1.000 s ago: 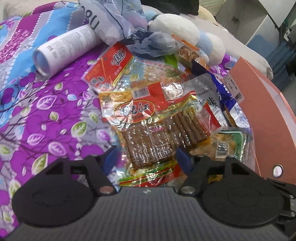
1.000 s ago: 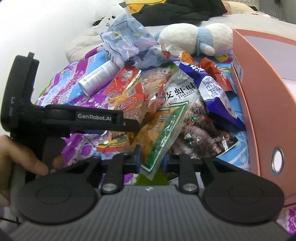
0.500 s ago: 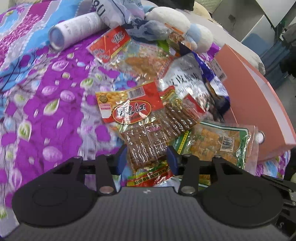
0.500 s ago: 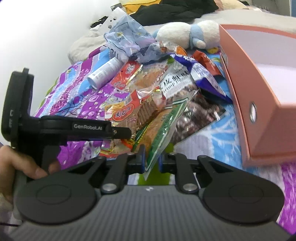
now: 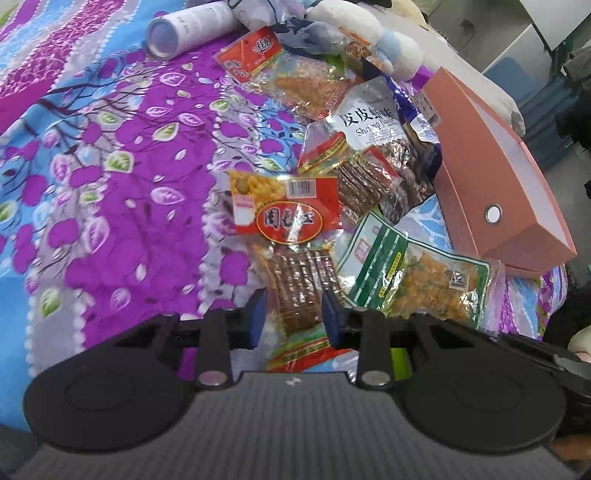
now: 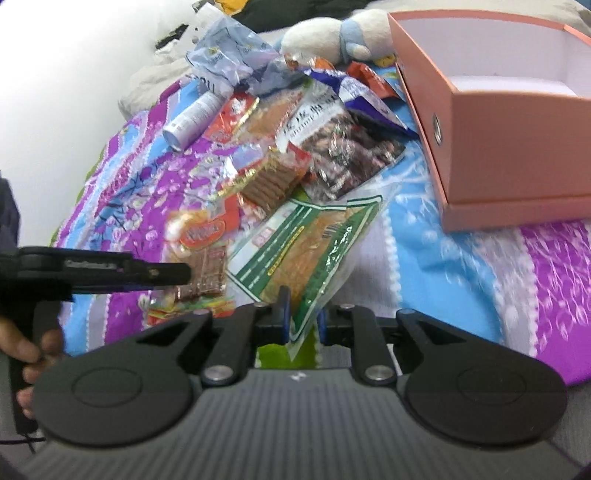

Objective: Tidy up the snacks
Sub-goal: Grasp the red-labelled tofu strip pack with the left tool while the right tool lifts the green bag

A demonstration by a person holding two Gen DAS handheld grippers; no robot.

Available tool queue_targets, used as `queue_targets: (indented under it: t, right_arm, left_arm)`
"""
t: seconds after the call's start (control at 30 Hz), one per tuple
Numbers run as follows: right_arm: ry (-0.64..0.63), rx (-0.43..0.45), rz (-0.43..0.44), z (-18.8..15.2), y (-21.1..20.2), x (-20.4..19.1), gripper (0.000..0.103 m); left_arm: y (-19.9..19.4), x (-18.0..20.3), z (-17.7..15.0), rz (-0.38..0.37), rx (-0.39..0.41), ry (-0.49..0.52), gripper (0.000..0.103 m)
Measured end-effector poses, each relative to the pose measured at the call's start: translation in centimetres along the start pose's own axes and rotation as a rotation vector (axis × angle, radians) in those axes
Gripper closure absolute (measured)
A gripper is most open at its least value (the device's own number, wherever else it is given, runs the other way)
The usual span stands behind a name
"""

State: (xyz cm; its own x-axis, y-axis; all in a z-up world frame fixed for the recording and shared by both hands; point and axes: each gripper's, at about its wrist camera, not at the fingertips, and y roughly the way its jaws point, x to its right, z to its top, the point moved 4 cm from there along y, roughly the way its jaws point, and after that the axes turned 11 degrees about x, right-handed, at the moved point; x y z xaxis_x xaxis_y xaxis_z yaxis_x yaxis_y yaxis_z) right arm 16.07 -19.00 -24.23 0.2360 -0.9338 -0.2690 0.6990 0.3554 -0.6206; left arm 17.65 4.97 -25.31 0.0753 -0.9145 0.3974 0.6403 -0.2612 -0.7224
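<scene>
My left gripper point(image 5: 293, 314) is shut on a red snack pack of brown strips point(image 5: 291, 243), held above the bedspread; it also shows in the right wrist view point(image 6: 201, 258). My right gripper point(image 6: 301, 319) is shut on a green-edged pack of yellow snack point(image 6: 310, 251), seen in the left wrist view point(image 5: 417, 280) too. Both packs hang clear of the snack pile point(image 5: 354, 129). The open pink box point(image 6: 509, 122) lies to the right, its inside white and bare where it shows.
A white cylinder point(image 5: 184, 26) and a plush toy point(image 5: 369, 33) lie at the far end of the pile. The purple and blue floral bedspread point(image 5: 110, 166) spreads to the left. The left gripper's body point(image 6: 92, 269) crosses the right wrist view's left side.
Both grippers have pulled back and up with their packs, away from the pile. The left jaws have closed in on the red pack. The pink box now shows its open inside.
</scene>
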Motion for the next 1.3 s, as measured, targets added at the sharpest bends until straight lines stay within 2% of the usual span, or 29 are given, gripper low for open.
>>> queue_targets:
  t: [0.07, 0.1, 0.13, 0.17, 0.2, 0.23, 0.3, 0.37, 0.53, 0.63, 0.73, 0.83, 0.93, 1.03, 1.1, 1.2, 1.3]
  right_arm:
    - [-0.004, 0.001, 0.003, -0.2, -0.2, 0.1, 0.083]
    - [-0.009, -0.003, -0.006, -0.3, -0.2, 0.2, 0.078]
    - [-0.022, -0.013, -0.019, -0.4, -0.1, 0.4, 0.061]
    - [-0.038, -0.018, -0.027, -0.5, -0.1, 0.5, 0.053]
    - [-0.054, -0.014, -0.034, -0.6, -0.2, 0.7, 0.041]
    - [-0.070, -0.005, -0.039, -0.6, -0.5, 0.9, 0.033]
    - [-0.115, 0.005, -0.053, -0.7, -0.9, 1.2, 0.025]
    - [-0.184, 0.019, -0.071, -0.6, -1.1, 1.5, 0.023]
    - [-0.339, 0.059, -0.078, 0.2, -1.5, 2.4, 0.023]
    - [-0.402, 0.077, -0.035, 1.0, -1.2, 2.5, 0.023]
    - [-0.496, 0.042, -0.007, 1.1, 0.0, 1.7, 0.023]
    - [-0.585, 0.047, 0.051, 0.9, 0.8, 0.5, 0.023]
    - [-0.630, -0.002, 0.118, 0.2, 2.0, -0.1, 0.023]
    - [-0.678, -0.025, 0.128, -0.5, 3.1, -0.2, 0.021]
    - [-0.664, -0.030, 0.147, -0.7, 3.4, -0.2, 0.011]
    - [-0.715, -0.035, 0.150, -1.5, 3.8, -0.4, 0.009]
    - [-0.671, -0.031, 0.144, -1.7, 4.1, -0.1, 0.004]
  left_arm:
    - [-0.4, -0.2, -0.1, 0.010, 0.001, 0.006, 0.065]
    - [-0.5, -0.2, -0.1, 0.009, 0.002, 0.006, 0.065]
    - [-0.7, -0.2, -0.2, 0.006, 0.008, 0.004, 0.065]
    - [-0.8, -0.2, -0.2, 0.001, 0.009, 0.006, 0.063]
    - [-0.9, 0.0, -0.2, -0.002, 0.005, 0.010, 0.059]
    - [-1.0, 0.1, -0.3, -0.001, 0.007, 0.012, 0.054]
    - [-1.1, 0.4, -0.4, 0.006, 0.022, 0.022, 0.033]
    - [-0.9, 0.7, -0.5, 0.008, 0.019, 0.037, 0.022]
    - [0.3, 1.1, -0.6, 0.073, 0.005, 0.060, 0.017]
    - [1.1, 1.1, -0.4, 0.074, -0.005, 0.038, 0.016]
    - [2.0, 1.4, -0.2, 0.088, -0.026, 0.042, 0.015]
    - [2.8, 1.6, 0.1, 0.080, -0.043, 0.015, 0.006]
    - [3.4, 1.9, 0.4, 0.066, -0.054, -0.002, 0.004]
    - [4.0, 2.4, 0.5, 0.066, -0.078, 0.018, 0.000]
    - [4.5, 2.8, 0.5, 0.090, -0.089, 0.047, 0.000]
    - [5.0, 3.1, 0.6, 0.144, -0.061, 0.070, 0.000]
    - [5.9, 4.2, 0.4, 0.193, -0.074, 0.124, 0.000]
